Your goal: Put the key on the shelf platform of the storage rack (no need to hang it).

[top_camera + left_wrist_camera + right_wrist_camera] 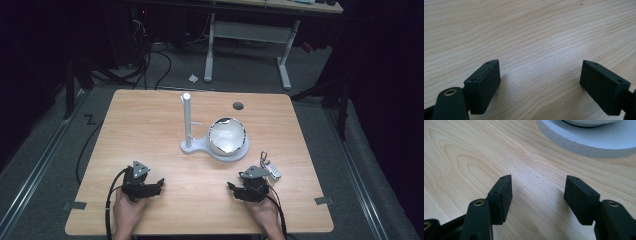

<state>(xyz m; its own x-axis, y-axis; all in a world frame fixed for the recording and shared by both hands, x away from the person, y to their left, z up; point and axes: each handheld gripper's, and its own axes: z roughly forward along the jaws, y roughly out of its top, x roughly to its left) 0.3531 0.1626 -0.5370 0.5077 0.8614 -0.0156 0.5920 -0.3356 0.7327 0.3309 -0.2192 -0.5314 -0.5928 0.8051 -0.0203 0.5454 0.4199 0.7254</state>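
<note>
Both grippers sit low at the near edge of the table (150, 115), one toward each near corner, and nothing is in hand yet. The left gripper (159, 183) has its jaws spread wide over bare wood, nothing between them; the left gripper view confirms it (540, 82). The right gripper (231, 186) is released too, jaws apart and empty (537, 197), aimed toward the white stand (200, 146) in the middle of the table. That stand carries an upright post (186, 117) and a shiny bowl (227, 136) resting on its round base. Just beside the right gripper, toward the right edge, lies a small keyring (269, 167).

This looks like the opening: hands parked, reach not yet begun. The keyring is the nearest thing, so I'd judge the next move calls for the right gripper to swing toward it, come down square over it and close.
</note>
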